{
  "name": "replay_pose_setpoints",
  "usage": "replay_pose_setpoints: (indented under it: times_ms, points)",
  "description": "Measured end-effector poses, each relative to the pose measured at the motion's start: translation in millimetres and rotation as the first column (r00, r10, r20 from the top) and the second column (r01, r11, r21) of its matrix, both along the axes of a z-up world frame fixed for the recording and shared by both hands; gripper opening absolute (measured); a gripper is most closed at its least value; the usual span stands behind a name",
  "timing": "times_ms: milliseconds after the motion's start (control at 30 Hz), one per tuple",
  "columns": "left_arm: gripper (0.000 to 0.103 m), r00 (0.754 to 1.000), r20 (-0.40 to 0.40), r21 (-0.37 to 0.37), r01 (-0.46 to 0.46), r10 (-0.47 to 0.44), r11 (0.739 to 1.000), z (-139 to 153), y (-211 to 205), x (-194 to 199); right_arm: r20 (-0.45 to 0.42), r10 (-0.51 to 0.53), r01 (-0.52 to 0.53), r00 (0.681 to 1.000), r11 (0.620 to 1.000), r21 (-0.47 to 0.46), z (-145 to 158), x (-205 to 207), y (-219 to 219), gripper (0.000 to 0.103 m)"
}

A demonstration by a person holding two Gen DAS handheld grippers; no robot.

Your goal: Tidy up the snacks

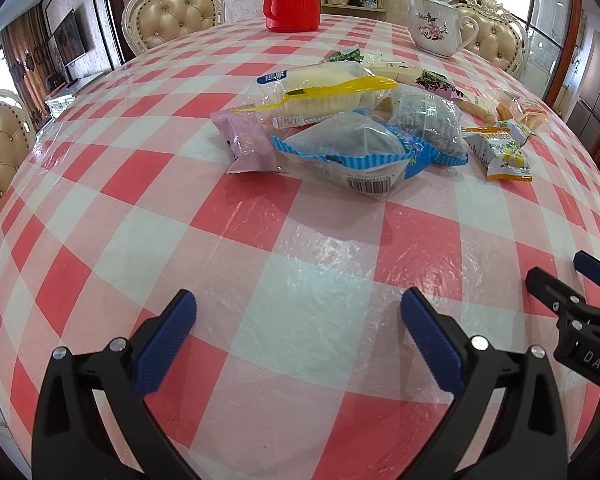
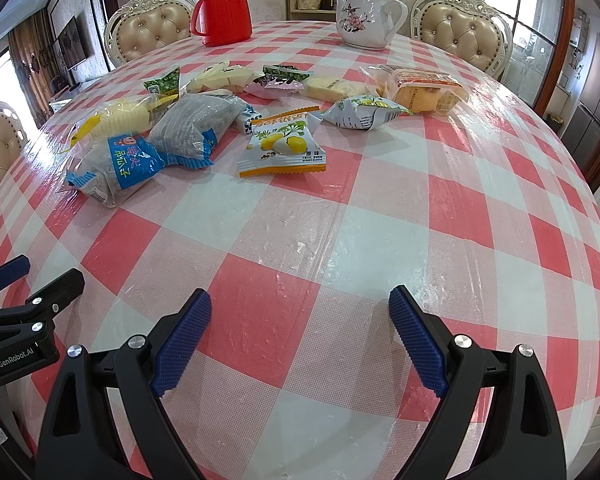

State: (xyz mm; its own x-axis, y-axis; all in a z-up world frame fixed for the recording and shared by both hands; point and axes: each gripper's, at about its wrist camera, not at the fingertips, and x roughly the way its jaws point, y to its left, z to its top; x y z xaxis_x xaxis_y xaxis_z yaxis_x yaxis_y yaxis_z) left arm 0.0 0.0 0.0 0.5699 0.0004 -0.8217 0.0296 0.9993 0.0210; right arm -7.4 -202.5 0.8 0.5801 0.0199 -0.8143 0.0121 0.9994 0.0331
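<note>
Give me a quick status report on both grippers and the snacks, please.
Left gripper open, empty. Right gripper open, empty. Snack packets scattered mid-table, untouched. Checkered cloth between fingers and snacks; thermos and teapot behind.

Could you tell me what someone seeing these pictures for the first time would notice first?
First the red-and-white checked tablecloth covering the whole table, with a loose heap of wrapped snacks scattered across its middle. Behind them stand a bright red thermos and a white flowered teapot at the far edge. In the foreground, the open left tongs and right tongs hover over bare cloth, holding nothing.
</note>
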Motion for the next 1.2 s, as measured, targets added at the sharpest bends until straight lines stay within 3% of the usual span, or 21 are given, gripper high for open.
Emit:
replay_pose_setpoints:
  times_ms: [1000,1100,1200]
  points:
    - [0.102,1.0,-0.003,-0.001,-0.002,0.002,1.0,0.2,0.8,-3.1,0.0,0.0,0.0,1.0,1.0,0.0,0.8,-1.8,0.7,0.087]
    - [0.102,0.999,-0.025,-0.004,0.046,-0.046,0.999,1.1,1.4,-4.1,-0.01,0.023,-0.023,1.0,1.0,-0.003,1.6,-2.2,1.5,0.087]
    - [0.102,0.997,-0.019,-0.036,0.079,-0.079,0.996,2.8,10.1,-11.4,-0.055,0.116,-0.115,0.992,0.993,0.009,2.0,1.3,-2.0,0.087]
